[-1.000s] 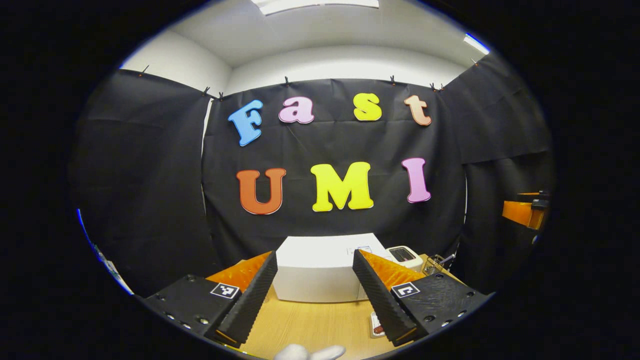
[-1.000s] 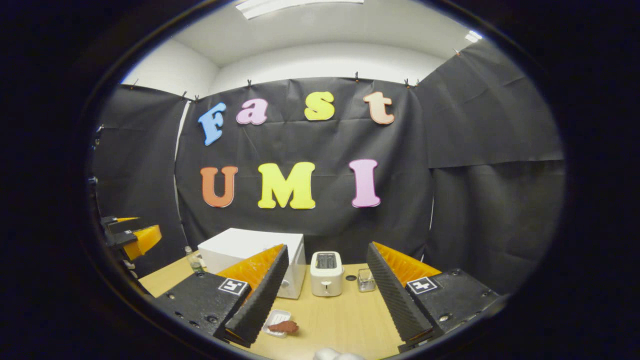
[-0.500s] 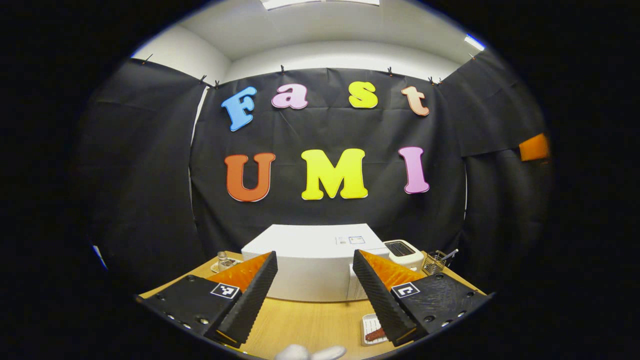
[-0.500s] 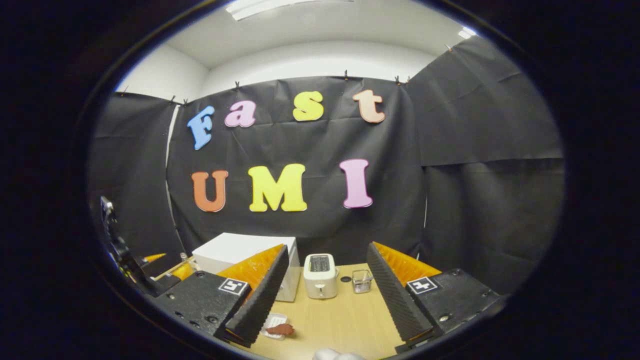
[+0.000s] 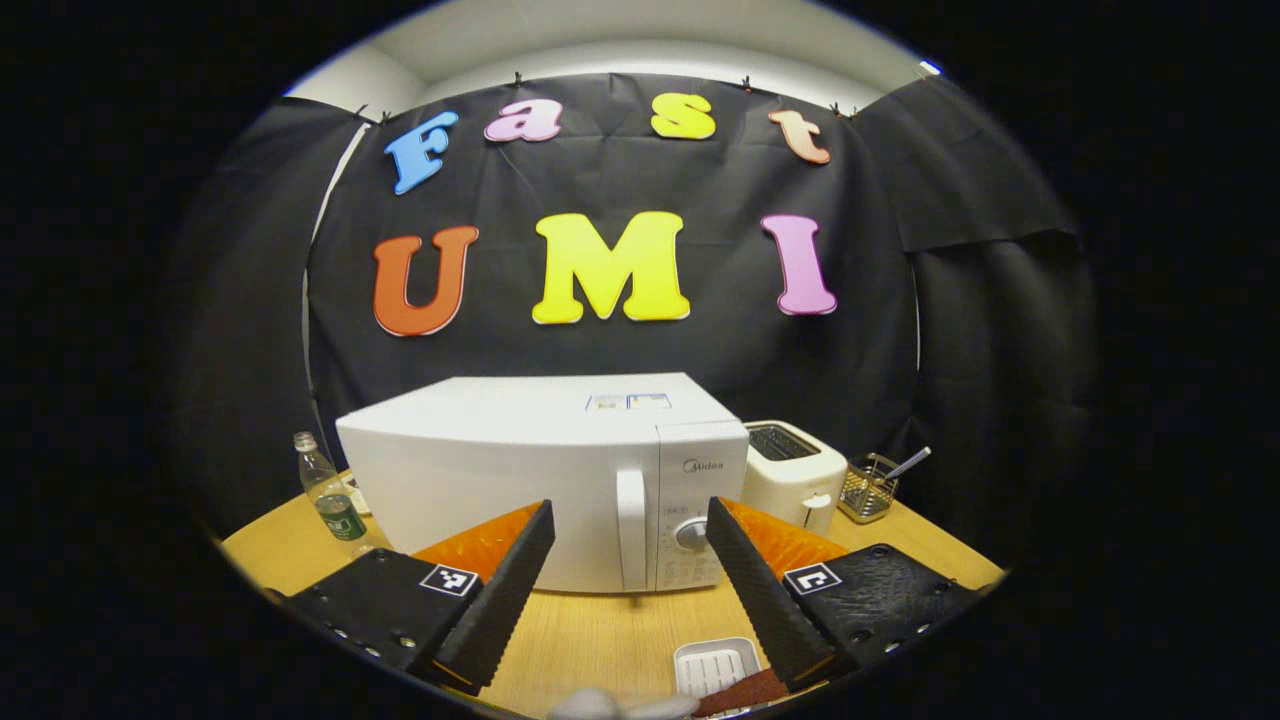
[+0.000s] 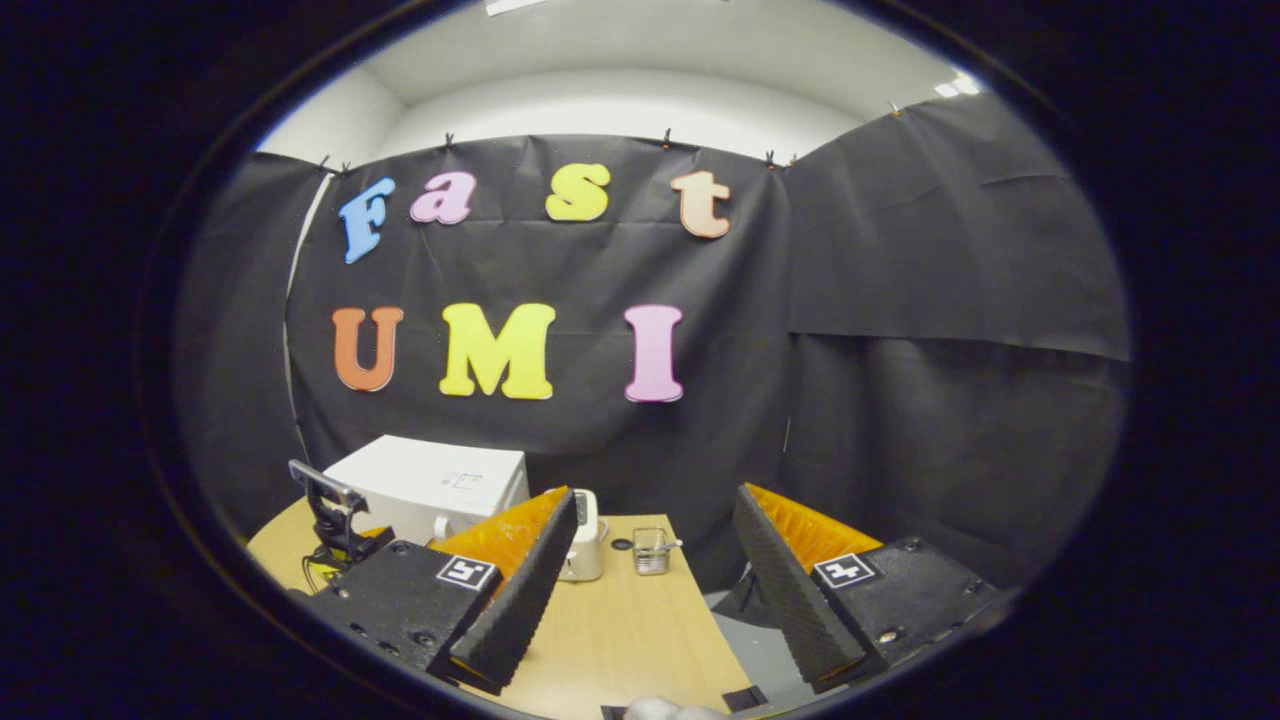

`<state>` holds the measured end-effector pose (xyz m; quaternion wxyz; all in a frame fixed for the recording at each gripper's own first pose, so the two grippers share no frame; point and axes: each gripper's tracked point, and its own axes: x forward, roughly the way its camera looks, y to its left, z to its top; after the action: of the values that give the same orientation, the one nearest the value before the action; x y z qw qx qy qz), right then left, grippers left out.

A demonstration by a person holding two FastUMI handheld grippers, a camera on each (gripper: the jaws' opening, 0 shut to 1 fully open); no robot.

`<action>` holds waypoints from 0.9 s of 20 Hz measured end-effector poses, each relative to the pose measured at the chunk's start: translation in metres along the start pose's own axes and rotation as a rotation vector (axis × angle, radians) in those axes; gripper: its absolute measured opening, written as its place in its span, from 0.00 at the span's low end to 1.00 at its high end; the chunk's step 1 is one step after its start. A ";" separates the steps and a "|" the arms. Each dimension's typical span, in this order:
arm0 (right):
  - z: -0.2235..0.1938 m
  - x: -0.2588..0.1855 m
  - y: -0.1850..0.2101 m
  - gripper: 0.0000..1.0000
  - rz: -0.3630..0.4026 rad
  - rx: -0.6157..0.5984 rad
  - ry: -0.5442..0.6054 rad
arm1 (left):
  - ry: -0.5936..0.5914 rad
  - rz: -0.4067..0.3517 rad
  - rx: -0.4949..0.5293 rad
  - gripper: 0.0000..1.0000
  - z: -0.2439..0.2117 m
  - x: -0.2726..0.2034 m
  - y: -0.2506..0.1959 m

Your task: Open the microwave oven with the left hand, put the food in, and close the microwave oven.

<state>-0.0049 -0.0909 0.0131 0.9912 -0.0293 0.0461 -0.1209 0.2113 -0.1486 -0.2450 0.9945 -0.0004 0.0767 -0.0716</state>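
Observation:
The white microwave (image 5: 520, 470) stands on the wooden table (image 5: 610, 640) with its door shut. Its vertical handle (image 5: 630, 530) and round knob (image 5: 692, 535) face me. My left gripper (image 5: 629, 505) is open a short way in front of that door, with nothing between its fingers. Below its right finger lies a white ribbed tray (image 5: 712, 665) with a brown piece of food (image 5: 745, 692) at its edge. My right gripper (image 6: 652, 492) is open and holds nothing above the table's right part. The microwave (image 6: 430, 485) is far off to its left there.
A white toaster (image 5: 795, 475) and a wire basket with a utensil (image 5: 868, 487) stand right of the microwave. A plastic bottle (image 5: 325, 495) is on its left. In the right gripper view the table's right edge drops to grey floor (image 6: 770, 655), and a black device frame (image 6: 325, 500) shows at left.
The left gripper has tilted down and come closer to the microwave, so its door, handle and knob now show. The right gripper has swung to the right, away from the tray.

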 end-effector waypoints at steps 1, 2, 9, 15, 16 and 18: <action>-0.004 -0.001 -0.005 1.00 -0.016 -0.003 0.012 | 0.025 0.007 -0.001 0.95 -0.013 0.016 0.000; -0.009 -0.001 -0.009 1.00 -0.031 -0.003 0.023 | 0.041 0.015 -0.006 0.95 -0.021 0.031 0.001; -0.031 0.009 -0.023 1.00 -0.076 0.013 0.088 | 0.076 0.005 -0.011 0.92 -0.042 0.079 -0.004; -0.037 0.021 -0.020 1.00 -0.064 0.018 0.105 | 0.113 -0.011 -0.053 0.47 -0.056 0.085 0.003; -0.038 0.022 -0.019 1.00 -0.058 0.014 0.107 | 0.108 -0.009 -0.073 0.17 -0.054 0.087 0.000; -0.038 0.025 -0.019 0.92 -0.057 0.011 0.107 | 0.111 -0.014 -0.071 0.28 -0.057 0.087 0.002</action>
<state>0.0113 -0.1172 -0.0254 0.9835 -0.0185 0.0977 -0.1509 0.2883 -0.1587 -0.3143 0.9875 -0.0321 0.1342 -0.0755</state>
